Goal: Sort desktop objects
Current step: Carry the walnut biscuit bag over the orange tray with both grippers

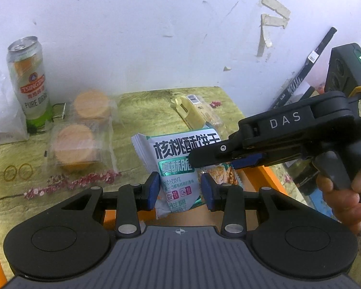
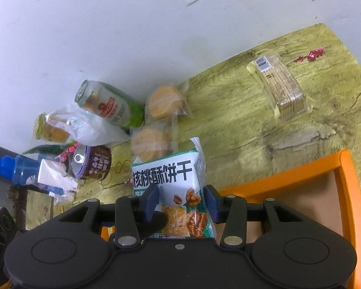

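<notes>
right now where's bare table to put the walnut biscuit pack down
Both grippers hold the walnut biscuit pack. Bare table lies between the two wrapped cakes and the cracker sleeve, reaching the orange tray. The tray's floor looks bare too. It is crowded by the beer can, plastic bag and brown can.
</notes>
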`<state>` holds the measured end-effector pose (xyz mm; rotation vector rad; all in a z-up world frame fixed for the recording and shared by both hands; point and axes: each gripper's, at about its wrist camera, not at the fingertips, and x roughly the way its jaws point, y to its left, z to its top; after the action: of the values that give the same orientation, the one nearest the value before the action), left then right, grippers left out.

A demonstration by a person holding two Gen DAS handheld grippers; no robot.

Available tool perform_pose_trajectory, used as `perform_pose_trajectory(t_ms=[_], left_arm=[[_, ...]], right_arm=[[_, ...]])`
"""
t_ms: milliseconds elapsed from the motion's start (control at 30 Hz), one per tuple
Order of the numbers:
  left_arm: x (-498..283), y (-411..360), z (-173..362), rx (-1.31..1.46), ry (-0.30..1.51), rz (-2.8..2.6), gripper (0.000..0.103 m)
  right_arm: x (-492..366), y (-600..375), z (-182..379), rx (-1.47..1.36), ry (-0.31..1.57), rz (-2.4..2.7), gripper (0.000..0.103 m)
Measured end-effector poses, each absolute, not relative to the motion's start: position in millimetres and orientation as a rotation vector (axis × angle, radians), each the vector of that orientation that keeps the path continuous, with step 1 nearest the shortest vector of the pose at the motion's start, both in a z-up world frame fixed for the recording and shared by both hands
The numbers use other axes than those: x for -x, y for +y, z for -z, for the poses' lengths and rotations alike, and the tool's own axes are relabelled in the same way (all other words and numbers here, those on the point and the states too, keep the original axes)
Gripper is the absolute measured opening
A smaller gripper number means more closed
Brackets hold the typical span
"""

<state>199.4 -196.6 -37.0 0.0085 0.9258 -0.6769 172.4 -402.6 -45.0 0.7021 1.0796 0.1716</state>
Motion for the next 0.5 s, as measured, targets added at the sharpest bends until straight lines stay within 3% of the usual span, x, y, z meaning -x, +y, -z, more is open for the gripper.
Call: perform_pose_trajectory(t_ms=[500], left_arm=[[-162, -164, 36, 0.01, 0.937, 0.648, 0.037]], right_arm=[[-149, -369, 41, -0.673, 1.113, -0.22, 0.042]])
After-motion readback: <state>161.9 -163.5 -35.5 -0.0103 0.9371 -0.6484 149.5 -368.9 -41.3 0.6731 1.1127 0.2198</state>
